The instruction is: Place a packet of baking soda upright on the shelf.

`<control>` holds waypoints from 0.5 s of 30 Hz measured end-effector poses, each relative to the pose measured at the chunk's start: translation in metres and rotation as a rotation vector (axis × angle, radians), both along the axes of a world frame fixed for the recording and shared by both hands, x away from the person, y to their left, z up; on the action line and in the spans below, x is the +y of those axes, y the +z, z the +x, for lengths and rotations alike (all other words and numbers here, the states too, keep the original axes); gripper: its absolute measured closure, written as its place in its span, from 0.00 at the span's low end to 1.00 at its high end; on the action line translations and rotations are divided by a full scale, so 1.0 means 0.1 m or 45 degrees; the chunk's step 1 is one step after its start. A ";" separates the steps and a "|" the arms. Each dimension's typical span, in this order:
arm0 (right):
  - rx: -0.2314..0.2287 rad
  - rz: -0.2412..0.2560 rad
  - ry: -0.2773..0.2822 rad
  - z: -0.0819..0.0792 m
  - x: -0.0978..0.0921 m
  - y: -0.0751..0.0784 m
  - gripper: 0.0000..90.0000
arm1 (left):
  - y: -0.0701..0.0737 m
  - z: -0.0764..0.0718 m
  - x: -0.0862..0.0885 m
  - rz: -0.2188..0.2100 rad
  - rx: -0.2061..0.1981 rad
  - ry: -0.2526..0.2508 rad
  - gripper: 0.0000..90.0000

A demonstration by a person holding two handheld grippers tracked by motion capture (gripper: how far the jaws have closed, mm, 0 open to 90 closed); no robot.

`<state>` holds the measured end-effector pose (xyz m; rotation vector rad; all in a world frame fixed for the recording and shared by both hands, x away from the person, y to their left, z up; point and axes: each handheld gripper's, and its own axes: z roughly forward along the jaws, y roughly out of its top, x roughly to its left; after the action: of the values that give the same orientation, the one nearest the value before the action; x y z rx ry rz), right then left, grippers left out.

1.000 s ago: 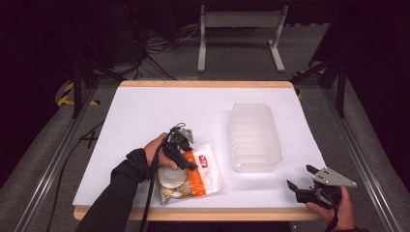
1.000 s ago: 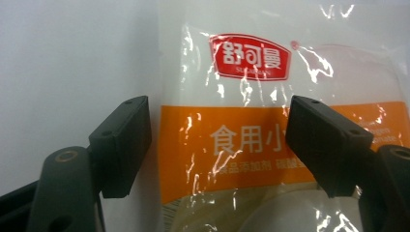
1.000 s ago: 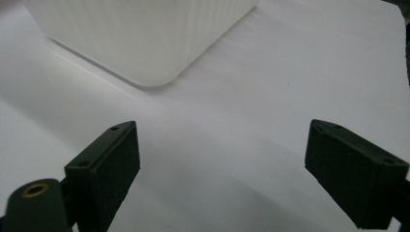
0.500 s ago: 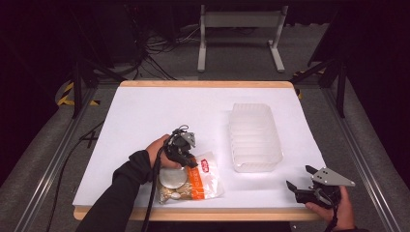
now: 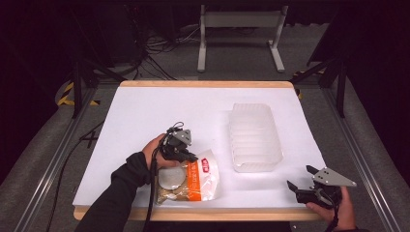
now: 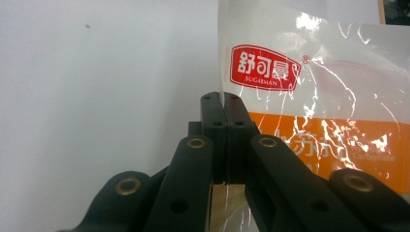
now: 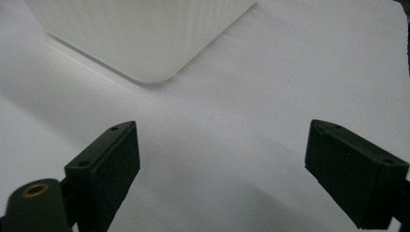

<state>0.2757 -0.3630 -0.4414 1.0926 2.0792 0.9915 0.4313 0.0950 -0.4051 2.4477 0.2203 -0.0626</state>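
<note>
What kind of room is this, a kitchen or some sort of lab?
Probably a lab or recording studio, not a kitchen: a white table stands in a dark, curtained space, loose cables trail over the floor behind it, and a person works with a hand-held gripper in each hand.

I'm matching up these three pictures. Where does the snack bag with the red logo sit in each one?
High view: the snack bag lies near the table's front edge, left of centre, under the left claw.
Left gripper view: upper right, its edge pinched between the closed jaws.
Right gripper view: the bag falls outside this picture.
Shared landmark: the white tabletop.
</note>
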 end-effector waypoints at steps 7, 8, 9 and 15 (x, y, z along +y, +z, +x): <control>0.008 -0.001 -0.008 0.00 0.00 0.00 0.15 | -0.02 0.18 0.35 -0.085 -0.005 0.232 1.00; 0.009 -0.001 -0.010 0.01 -0.01 -0.01 0.15 | -0.04 0.21 0.39 -0.085 0.006 0.253 1.00; 0.009 -0.001 -0.010 0.01 -0.01 -0.01 0.15 | -0.04 0.21 0.39 -0.085 0.006 0.253 1.00; 0.017 -0.002 -0.011 0.01 -0.01 -0.01 0.15 | -0.10 0.30 0.46 -0.146 0.077 0.261 0.99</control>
<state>0.2771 -0.3641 -0.4425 1.1099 2.0838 0.9806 0.4612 0.1405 -0.4147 2.2989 0.4798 -0.0580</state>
